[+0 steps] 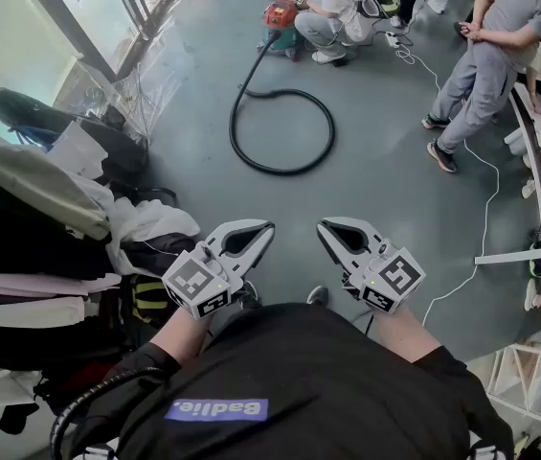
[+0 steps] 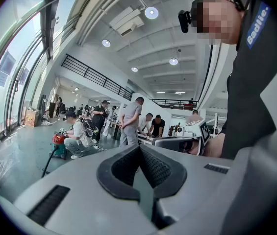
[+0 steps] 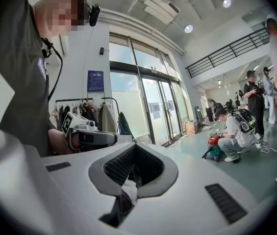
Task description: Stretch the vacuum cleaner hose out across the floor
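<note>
Hanging clothes [image 1: 35, 220] left, grey-clad person [image 1: 485, 70] right

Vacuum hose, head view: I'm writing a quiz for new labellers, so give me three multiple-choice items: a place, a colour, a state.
1. Where does the vacuum cleaner stand?
A. Near, at the view's bottom edge
B. Far off, beside the crouching person
C. At the far right edge

2. What colour is the hose?
A. Black
B. White
C. Orange

3. How does the hose lie?
A. Pulled straight
B. Wound up on the cleaner
C. In a loop on the floor

Answers: B, it sits at that person's knees; A, it shows dark against the grey floor; C, it curls round in one wide ring.
</note>
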The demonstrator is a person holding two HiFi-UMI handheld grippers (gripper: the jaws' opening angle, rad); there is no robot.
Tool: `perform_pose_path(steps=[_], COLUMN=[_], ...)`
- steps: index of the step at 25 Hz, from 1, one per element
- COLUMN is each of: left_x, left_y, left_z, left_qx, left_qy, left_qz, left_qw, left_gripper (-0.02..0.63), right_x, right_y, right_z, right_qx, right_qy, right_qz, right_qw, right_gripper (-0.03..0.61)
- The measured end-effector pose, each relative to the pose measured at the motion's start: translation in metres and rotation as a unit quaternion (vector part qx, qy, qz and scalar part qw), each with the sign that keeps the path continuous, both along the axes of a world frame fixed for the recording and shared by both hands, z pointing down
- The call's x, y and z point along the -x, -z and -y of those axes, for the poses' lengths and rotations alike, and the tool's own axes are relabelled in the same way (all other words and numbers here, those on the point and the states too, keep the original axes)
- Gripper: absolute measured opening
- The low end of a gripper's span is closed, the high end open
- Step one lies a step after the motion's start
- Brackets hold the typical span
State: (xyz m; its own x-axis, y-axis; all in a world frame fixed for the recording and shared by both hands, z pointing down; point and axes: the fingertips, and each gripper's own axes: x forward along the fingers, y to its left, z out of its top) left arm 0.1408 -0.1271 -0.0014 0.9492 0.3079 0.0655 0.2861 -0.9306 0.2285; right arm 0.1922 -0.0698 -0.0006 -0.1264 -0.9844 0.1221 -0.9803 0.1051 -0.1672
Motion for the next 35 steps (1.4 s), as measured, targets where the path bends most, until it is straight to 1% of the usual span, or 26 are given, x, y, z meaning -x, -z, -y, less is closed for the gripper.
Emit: perform_pose_path(steps=[9,13,18,21,27,31,35], left_x=[0.000,-0.007,-0.017,-0.030,-0.065,-0.092,-0.099], left_y=[-0.008,-0.007,-0.011,-0.011,-0.008,-0.011,-0.016], left_z=[0.001,-0.003,-0.011,-0.021,-0.051,-0.066,-0.069], left_qx=[0.003,0.009,0.008,0.004,-0.002,0.001,-0.001], left_qy=[-0.002,-0.001,0.000,0.001,0.013,0.024,0.024], left_qz=[0.004,0.005,0.010,0.013,0.024,0.021,0.029], left_qw=[1.0000,1.0000,0.9999,0.9999,0.9996,0.9995,0.9993], left_gripper=[0.006,0.006,0.006,0.006,0.006,0.006,0.006], right_x=[0.004,-0.002,-0.010,-0.022,-0.060,-0.086,-0.096], right_y=[-0.007,-0.003,-0.009,-0.012,-0.014,-0.029,-0.042], right_z=[0.002,-0.002,-0.010,-0.022,-0.055,-0.069,-0.071], right_qx=[0.002,-0.011,-0.010,-0.010,-0.017,-0.009,0.003], right_qy=[0.000,0.002,0.001,0.001,0.008,0.020,0.026], right_qz=[0.004,0.017,0.020,0.021,0.033,0.038,0.047], right_qw=[1.000,1.000,1.000,1.000,0.999,0.999,0.999], right_gripper=[0.005,0.005,0.006,0.006,0.006,0.006,0.006])
